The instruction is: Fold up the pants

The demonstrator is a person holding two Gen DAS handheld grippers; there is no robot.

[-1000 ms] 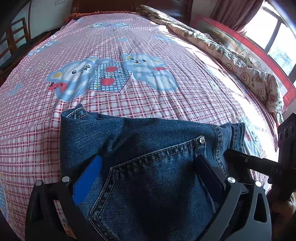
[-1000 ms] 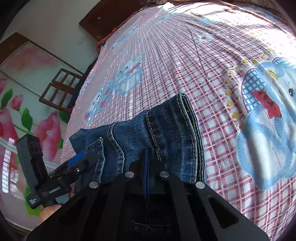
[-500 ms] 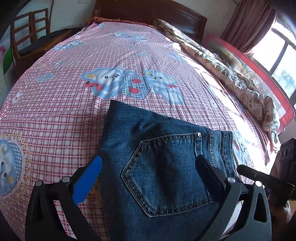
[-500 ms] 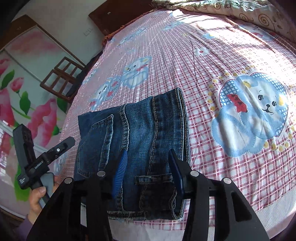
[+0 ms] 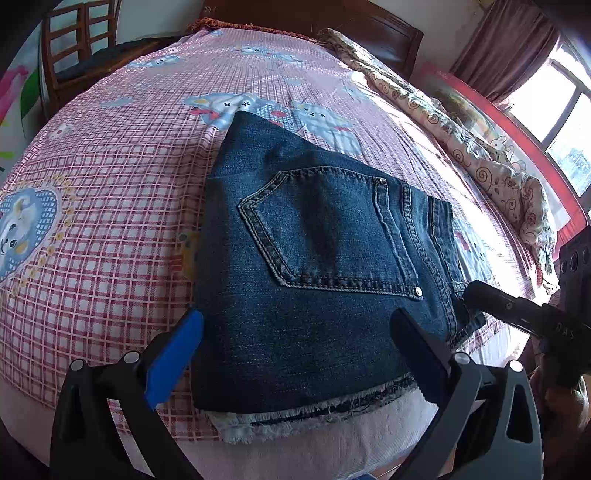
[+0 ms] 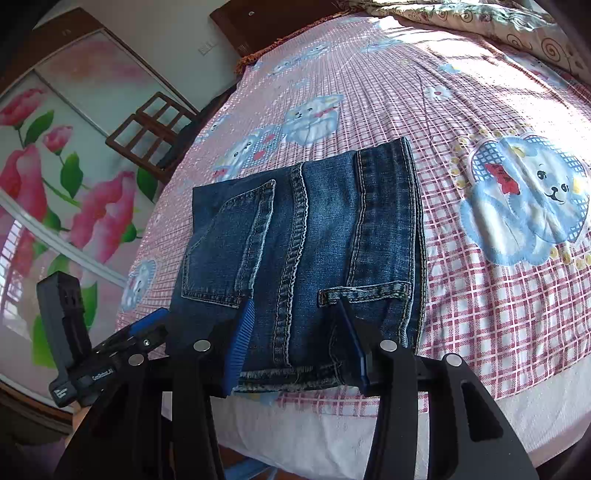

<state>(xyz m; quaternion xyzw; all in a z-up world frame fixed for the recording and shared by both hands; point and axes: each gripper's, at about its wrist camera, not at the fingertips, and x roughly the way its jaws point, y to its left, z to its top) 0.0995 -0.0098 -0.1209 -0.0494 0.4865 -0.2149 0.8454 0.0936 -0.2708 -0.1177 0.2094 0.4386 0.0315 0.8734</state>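
The dark blue jeans (image 5: 317,266) lie folded into a compact rectangle on the pink checked bedsheet (image 5: 103,229), near the bed's front edge, back pocket up. They also show in the right wrist view (image 6: 306,251). My left gripper (image 5: 295,332) is open and empty, its fingers apart above the near part of the fold. My right gripper (image 6: 295,325) is open and empty, hovering over the frayed hem end. The right gripper also shows at the right edge of the left wrist view (image 5: 517,310), and the left gripper at the lower left of the right wrist view (image 6: 110,354).
A rolled patterned quilt (image 5: 480,155) lies along the bed's right side by the window. A wooden chair (image 5: 77,44) stands left of the bed, with a dark headboard (image 5: 332,22) behind. A floral wardrobe door (image 6: 55,166) is beside the bed.
The right gripper let go of the jeans and opened. Both grippers pulled back and up from the jeans, which now lie flat and folded on the bed.
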